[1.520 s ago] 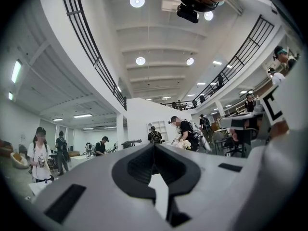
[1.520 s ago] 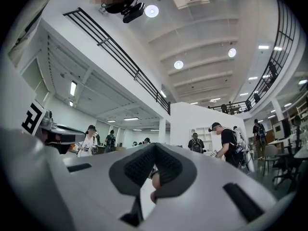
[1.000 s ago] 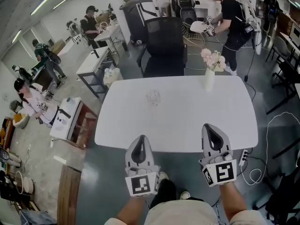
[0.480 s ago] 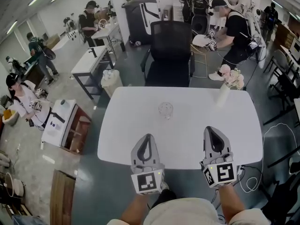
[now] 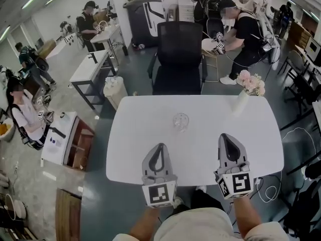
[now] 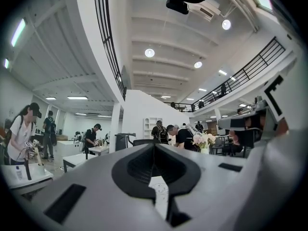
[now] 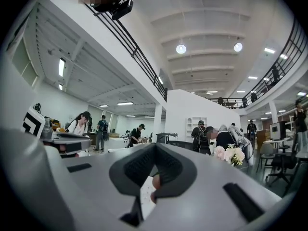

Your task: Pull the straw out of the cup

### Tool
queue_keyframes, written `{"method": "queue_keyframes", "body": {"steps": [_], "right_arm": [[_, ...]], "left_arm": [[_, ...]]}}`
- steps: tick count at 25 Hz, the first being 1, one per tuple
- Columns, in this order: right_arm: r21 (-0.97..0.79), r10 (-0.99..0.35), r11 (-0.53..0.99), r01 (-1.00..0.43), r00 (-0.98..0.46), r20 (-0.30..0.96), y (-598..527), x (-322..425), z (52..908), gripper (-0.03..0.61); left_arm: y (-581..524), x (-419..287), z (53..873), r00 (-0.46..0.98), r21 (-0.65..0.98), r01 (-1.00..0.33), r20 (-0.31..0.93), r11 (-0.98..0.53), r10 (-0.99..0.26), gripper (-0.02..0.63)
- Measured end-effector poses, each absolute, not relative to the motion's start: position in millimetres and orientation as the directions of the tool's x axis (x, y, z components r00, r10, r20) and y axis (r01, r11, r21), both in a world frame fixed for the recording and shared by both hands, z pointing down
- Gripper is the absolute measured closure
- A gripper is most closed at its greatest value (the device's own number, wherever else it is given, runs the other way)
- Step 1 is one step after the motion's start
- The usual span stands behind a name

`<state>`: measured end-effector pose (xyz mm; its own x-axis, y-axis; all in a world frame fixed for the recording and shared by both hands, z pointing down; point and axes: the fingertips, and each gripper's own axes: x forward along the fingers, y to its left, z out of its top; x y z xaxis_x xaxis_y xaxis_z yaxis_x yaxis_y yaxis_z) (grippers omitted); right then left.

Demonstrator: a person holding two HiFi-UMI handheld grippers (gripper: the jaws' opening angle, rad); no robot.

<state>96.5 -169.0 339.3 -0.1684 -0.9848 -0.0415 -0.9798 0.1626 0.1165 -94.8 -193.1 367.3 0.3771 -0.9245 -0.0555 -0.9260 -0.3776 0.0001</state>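
My left tongs (image 5: 159,148) and right tongs (image 5: 225,138) are both pinched together, holding nothing, over the smooth white surface (image 5: 131,149). At 12 o'clock stands the clear glass cup (image 5: 180,121), with only bare surface between us. I cannot make out its straw. A slim vase (image 5: 241,103) of pink flowers stands at 1 o'clock, and a black chair (image 5: 179,54) sits beyond.

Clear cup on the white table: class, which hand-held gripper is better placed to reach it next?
Probably the left hand-held gripper: its tip lies nearer the cup than the right hand-held gripper, which sits farther aside.
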Motion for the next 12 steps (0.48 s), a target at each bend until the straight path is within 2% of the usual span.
{"method": "queue_keyframes", "body": {"steps": [12], "right_arm": [[0.081,-0.963,0.268,-0.96,-0.266,0.043,-231.0,76.9,393.0,0.578]], "left_arm": [[-239.0,-84.8,385.0,0.376,-0.003,-0.927,-0.03,-0.376,-0.926,0.609]]}}
